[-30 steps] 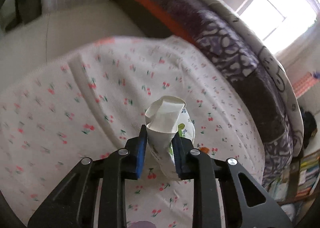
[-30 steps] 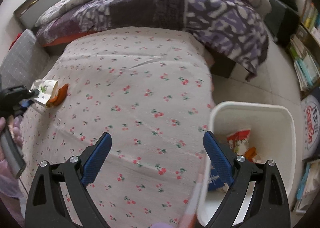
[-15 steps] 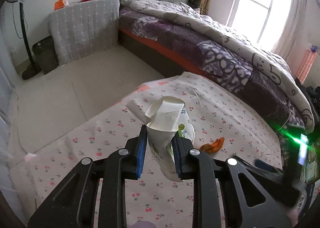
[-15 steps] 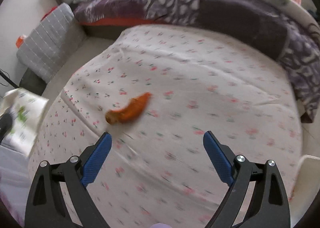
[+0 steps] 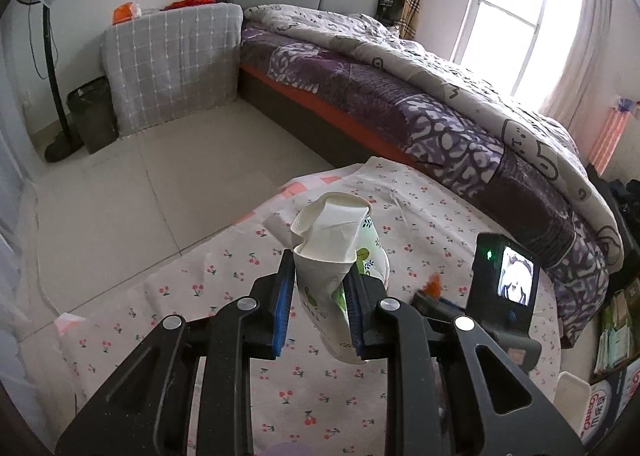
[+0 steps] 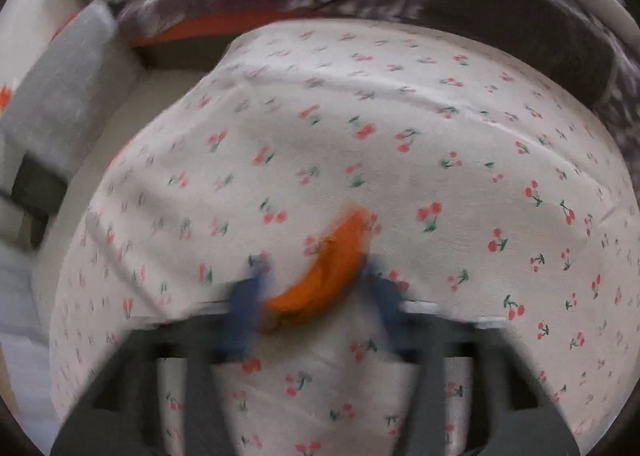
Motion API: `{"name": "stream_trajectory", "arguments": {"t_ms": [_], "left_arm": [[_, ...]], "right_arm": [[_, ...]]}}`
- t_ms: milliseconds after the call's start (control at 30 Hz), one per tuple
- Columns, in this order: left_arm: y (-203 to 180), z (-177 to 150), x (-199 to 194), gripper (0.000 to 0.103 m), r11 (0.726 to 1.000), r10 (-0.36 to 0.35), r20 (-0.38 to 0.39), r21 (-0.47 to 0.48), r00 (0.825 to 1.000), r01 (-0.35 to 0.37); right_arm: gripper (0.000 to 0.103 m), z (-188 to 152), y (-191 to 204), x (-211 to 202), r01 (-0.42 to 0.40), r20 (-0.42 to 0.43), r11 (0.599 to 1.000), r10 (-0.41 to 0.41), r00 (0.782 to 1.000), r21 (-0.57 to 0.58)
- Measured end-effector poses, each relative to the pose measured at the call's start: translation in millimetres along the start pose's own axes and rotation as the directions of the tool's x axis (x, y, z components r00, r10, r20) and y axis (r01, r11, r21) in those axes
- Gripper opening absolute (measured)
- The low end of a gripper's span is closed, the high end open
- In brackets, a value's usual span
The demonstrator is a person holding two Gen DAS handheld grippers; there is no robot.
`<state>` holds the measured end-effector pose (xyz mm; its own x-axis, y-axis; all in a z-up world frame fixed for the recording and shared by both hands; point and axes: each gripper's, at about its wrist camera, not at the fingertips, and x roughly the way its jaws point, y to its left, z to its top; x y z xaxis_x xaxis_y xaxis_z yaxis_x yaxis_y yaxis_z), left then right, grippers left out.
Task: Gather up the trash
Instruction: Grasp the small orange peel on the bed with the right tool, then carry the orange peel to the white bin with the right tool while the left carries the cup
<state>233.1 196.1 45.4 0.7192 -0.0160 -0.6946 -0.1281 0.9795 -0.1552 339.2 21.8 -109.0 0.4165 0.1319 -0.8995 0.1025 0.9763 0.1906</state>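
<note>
Both grippers work over the cherry-print cloth [image 6: 460, 144]: the left gripper [image 5: 320, 288] is clamped on a crumpled paper cup [image 5: 332, 252] held above it, while the right gripper [image 6: 316, 288] has just been closing its jaws, with the orange peel [image 6: 328, 268] between them; motion blur hides whether the pads press it. Bare floor [image 5: 132, 192] opens left of the cloth's near edge, a purple-quilted bed [image 5: 440, 104] bounds its far side, and a white bin's rim [image 5: 572, 392] shows at lower right.
</note>
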Motion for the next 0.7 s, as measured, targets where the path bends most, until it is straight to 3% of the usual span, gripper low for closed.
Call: {"name": "stream_trajectory", "arguments": {"t_ms": [200, 367, 700], "left_arm": [[5.1, -2.6, -8.8, 0.023, 1.0, 0.002, 0.009, 0.0, 1.0, -0.002], [4.2, -5.5, -17.7, 0.023, 1.0, -0.008, 0.017, 0.008, 1.0, 0.008], [-32.9, -23.3, -39.9, 0.023, 0.995, -0.044, 0.047, 0.097, 0.998, 0.039]], "right_arm": [[0.017, -26.1, -3.5, -30.3, -0.042, 0.044, 0.995, 0.047, 0.998, -0.093], [0.017, -40.9, -19.4, -83.0, -0.059, 0.124, 0.993, 0.072, 0.99, -0.103], [0.017, -60.8, -76.2, -179.8, 0.001, 0.285, 0.993, 0.032, 0.958, -0.115]]}}
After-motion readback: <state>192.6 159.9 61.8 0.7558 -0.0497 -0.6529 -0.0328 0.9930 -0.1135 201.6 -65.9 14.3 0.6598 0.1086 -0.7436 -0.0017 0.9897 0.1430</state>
